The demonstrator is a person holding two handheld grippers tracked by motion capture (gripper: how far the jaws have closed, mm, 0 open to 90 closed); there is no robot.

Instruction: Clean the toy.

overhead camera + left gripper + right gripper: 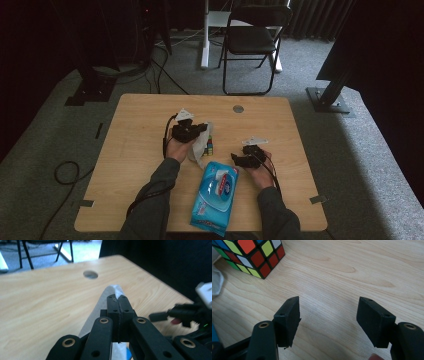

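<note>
**Wipe pinched, cube waiting**

High view: the left gripper clenches a white wipe draping over the cube; a blue wipes pack lies nearer.

Left gripper view: the wipe pokes beyond the fingertips.

Right gripper view: the right gripper is released, cube ahead-left.

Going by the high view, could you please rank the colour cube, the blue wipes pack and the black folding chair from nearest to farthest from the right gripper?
From the right gripper:
1. Blue wipes pack, just to its left, toward the table's near edge.
2. Colour cube, farther left, beside the white wipe; close to the pack's distance, so hard to call.
3. Black folding chair, on the floor beyond the table.
</note>
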